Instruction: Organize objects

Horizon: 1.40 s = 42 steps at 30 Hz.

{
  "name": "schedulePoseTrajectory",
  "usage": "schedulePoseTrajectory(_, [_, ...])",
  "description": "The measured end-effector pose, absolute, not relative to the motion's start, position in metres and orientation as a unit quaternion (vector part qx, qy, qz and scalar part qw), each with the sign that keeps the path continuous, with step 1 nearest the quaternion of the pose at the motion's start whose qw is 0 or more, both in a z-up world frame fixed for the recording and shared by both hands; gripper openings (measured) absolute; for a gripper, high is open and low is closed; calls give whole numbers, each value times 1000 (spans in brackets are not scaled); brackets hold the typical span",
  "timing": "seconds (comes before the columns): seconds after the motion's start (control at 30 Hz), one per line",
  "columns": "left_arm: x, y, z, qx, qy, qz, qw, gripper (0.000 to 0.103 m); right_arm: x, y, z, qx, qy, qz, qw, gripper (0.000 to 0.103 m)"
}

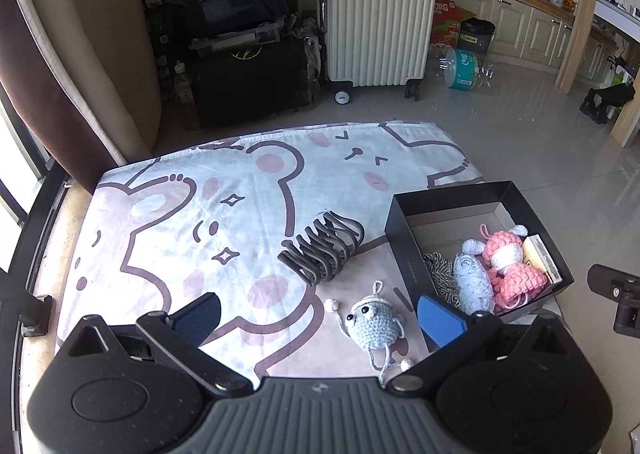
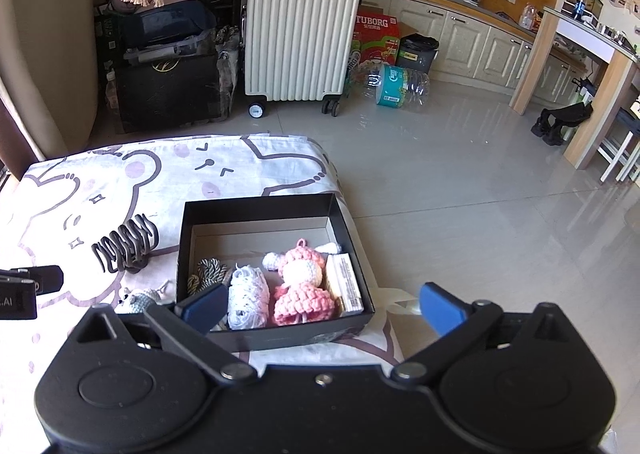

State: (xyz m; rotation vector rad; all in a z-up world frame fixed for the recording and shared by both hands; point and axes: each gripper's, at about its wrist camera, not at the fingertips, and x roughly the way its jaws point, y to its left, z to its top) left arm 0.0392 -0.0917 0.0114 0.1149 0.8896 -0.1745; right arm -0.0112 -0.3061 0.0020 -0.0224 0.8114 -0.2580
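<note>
A black open box (image 2: pixel 256 210) (image 1: pixel 472 192) sits on the bear-print blanket (image 1: pixel 200 222) and holds a pink crochet doll (image 2: pixel 302 286) (image 1: pixel 514 266), a pale blue crochet piece (image 2: pixel 248 296) (image 1: pixel 472 284), a striped knotted cord (image 2: pixel 210 272) and a small cream carton (image 2: pixel 346 286). My right gripper (image 2: pixel 322 312) hangs open above the box's near side, nothing between its pads. A blue crochet mouse (image 1: pixel 374 322) (image 2: pixel 140 300) lies on the blanket between the open fingers of my left gripper (image 1: pixel 320 316). A dark claw hair clip (image 1: pixel 320 248) (image 2: pixel 124 248) lies left of the box.
The blanket's right edge (image 2: pixel 340 190) drops to a glossy tiled floor. Beyond stand a white suitcase (image 2: pixel 300 34), dark stacked boxes (image 2: pixel 168 90), water bottle packs (image 2: pixel 394 88) and a bin. Cabinets and a wooden table leg (image 2: pixel 532 66) are at the right.
</note>
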Motion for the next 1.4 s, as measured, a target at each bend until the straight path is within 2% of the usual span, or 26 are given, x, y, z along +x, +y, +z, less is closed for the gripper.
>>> schedulePoseTrajectory(0.83, [52,-80,4,50,415,-80,905,103,0,-305,-12,9,392,-131,911,103])
schedulePoseTrajectory(1.4, [66,-26,-4,27,416,-22,908,103,24,-270,-25,14,400,-85,912,103])
